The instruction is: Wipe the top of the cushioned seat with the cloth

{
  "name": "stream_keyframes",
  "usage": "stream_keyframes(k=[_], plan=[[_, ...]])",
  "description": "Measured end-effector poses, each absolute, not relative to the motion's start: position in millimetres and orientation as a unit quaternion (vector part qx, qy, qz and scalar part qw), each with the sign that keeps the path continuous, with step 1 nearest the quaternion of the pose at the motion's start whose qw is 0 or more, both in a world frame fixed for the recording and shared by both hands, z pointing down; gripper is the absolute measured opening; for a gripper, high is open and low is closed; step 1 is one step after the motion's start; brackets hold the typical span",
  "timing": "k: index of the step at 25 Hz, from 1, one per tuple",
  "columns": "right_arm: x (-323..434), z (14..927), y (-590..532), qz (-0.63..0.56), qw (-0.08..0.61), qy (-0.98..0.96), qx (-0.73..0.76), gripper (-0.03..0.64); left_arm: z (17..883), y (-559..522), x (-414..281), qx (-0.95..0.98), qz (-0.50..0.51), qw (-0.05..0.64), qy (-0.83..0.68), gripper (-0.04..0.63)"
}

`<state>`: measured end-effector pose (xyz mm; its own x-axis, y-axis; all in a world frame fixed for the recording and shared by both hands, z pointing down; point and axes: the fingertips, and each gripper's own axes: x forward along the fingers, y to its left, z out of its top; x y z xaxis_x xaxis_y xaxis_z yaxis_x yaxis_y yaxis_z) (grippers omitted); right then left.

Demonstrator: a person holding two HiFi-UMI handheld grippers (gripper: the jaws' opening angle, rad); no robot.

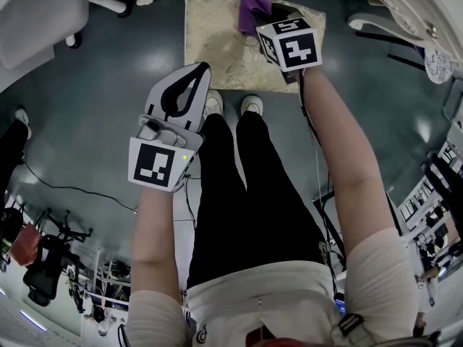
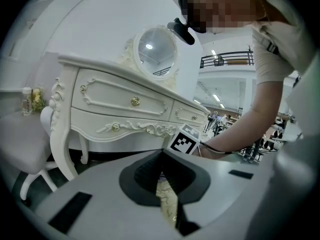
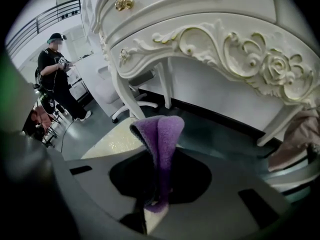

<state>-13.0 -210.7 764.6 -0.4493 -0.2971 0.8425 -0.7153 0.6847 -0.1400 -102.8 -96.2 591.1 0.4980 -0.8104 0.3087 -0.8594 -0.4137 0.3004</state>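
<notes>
Right tool [image 3: 159,159] clamped on purple cloth [image 1: 253,4], fold sticking out past tips; cloth at far edge of cushioned seat [image 1: 217,42]; left tool [image 1: 205,69] closed, empty, near seat's front-left corner; white dressing table [image 3: 200,44] beyond.

We list:
- Floor [image 1: 101,114]: dark grey-green, glossy, with patches of glare.
- Dressing table [image 2: 120,106]: white, with carved scrollwork, curved legs and gold drawer knobs [image 2: 135,101].
- Oval mirror [image 2: 156,51]: carved white frame, standing on the dressing table.
- Padded chair [image 2: 22,151]: white, beside the table's end.
- Behind these: a white wall [image 2: 75,29], a dark balcony railing [image 2: 227,60] and ceiling strip lights [image 2: 216,98].
</notes>
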Motion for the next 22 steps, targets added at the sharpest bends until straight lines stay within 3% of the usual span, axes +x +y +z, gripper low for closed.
stream_keyframes(k=[22], plan=[[153,770,-230,0.246,0.437,-0.78,0.374,0.074,589,-111,26,0.862,0.055,0.207,-0.459,0.014]])
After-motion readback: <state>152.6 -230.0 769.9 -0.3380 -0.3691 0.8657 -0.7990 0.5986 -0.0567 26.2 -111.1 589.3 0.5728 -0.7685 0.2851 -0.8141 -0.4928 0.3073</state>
